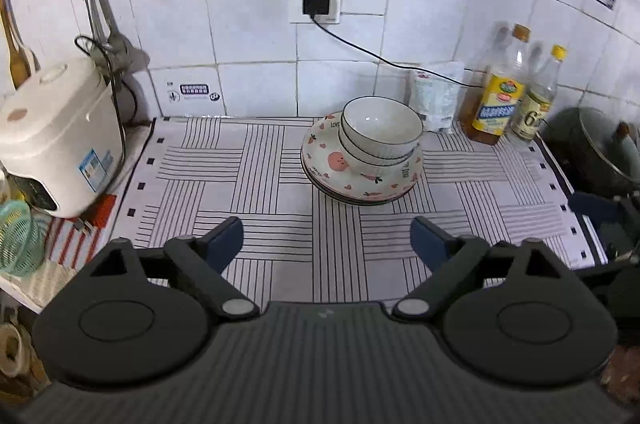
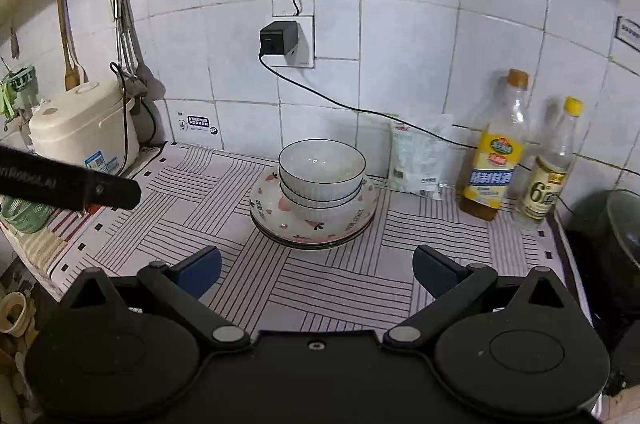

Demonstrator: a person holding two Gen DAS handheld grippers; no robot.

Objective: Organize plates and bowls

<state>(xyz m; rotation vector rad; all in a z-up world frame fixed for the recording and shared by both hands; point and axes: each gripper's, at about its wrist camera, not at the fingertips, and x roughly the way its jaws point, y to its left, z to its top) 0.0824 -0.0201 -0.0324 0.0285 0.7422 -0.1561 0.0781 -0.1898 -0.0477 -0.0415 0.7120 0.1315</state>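
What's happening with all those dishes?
A person holds two grippers over the kitchen counter. The bowls are stacked on top of the plates, all in one pile on the striped mat. Both the left gripper and the right gripper have their jaws open and empty, and neither touches the pile. The tidying looks done.

mat (image 2: 328, 288) bare before dish stack (image 2: 314, 199); bottles (image 2: 494, 159) right, rice cooker (image 2: 86, 127) left.
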